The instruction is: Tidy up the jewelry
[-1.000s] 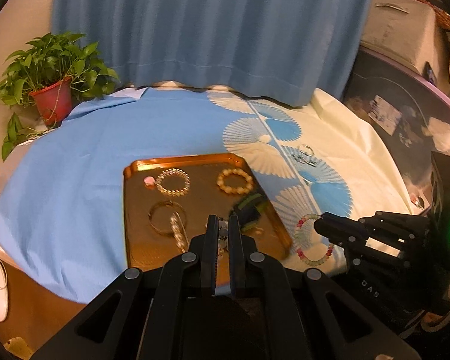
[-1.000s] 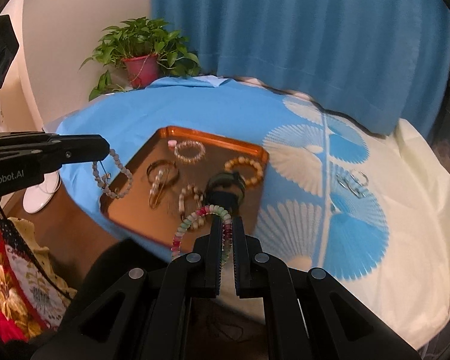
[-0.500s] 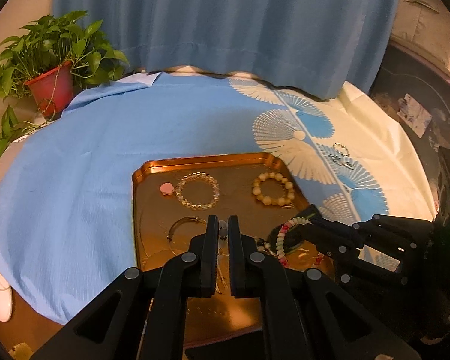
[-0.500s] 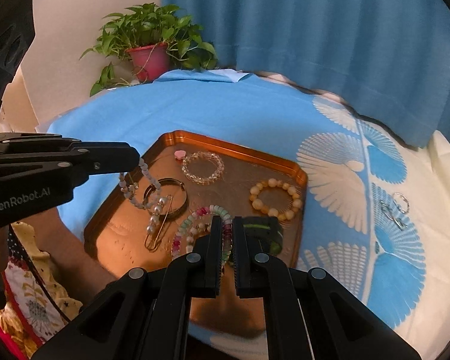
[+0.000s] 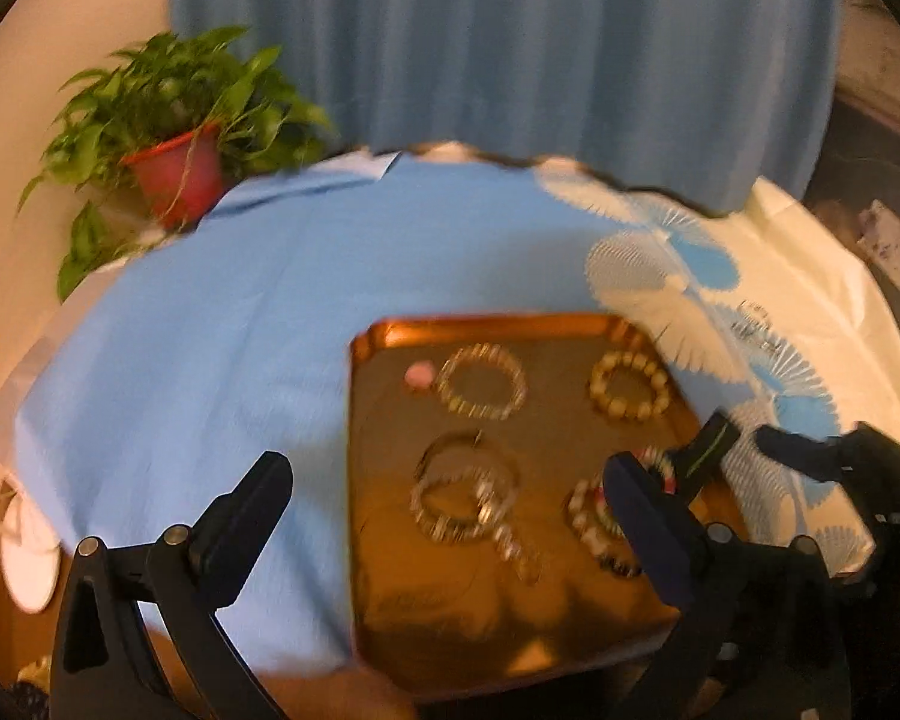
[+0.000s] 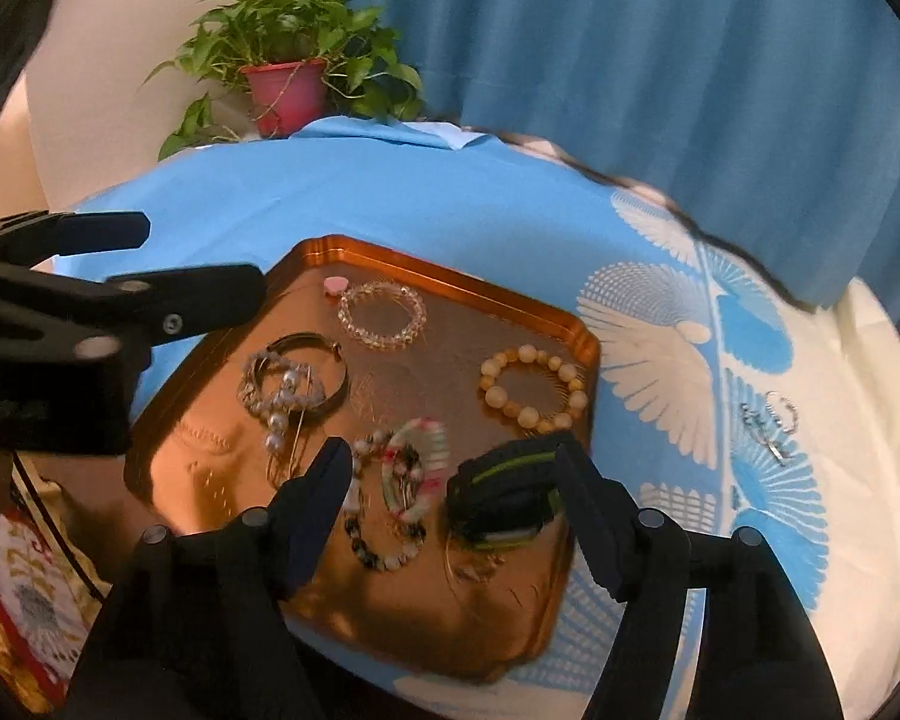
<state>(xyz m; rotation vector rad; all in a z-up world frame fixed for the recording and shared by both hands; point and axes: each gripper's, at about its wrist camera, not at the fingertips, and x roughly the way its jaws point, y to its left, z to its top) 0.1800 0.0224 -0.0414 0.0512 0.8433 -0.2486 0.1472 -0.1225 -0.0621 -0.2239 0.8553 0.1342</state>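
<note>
Hovering pose, right gripper (image 6: 456, 468): angled steeply down over the near part of the tray; jaws just opened, now partly spread, pads clear of everything; pastel bracelet lying loose on the tray between the fingers.
Hovering pose, left gripper (image 5: 444, 495): angled steeply down over the near left part of the tray; jaws just opened to full spread, holding nothing; grey bead bracelet lying on the tray between the fingers.
Pastel bracelet (image 6: 417, 468): pink, green and white beads, flat on the tray, long axis running near to far, overlapping a second beaded strand (image 6: 378, 534) at its near left.
Black band (image 6: 504, 495): dark strap with a green line, just right of the pastel bracelet, long axis across the tray, touching the right finger's inner side as far as can be told.
Grey bead bracelet (image 6: 276, 387): flat, resting over a metal bangle (image 6: 324, 372) and a pearl hair clip (image 6: 282, 420); clip's long axis near to far.
Tray (image 6: 510, 306): copper, eight-cornered, on the blue part of the tablecloth (image 6: 360, 198).
Amber bracelet (image 6: 534, 387): round, far right of the tray.
Clear crystal bracelet (image 6: 381, 315): round, far middle, a pink heart (image 6: 335, 284) just beside it.
Silver rings (image 6: 771, 420): off the tray, well apart to the right, on the fan-patterned cloth.
Background: potted plant (image 6: 288, 81), blue curtain (image 6: 630, 48).
</note>
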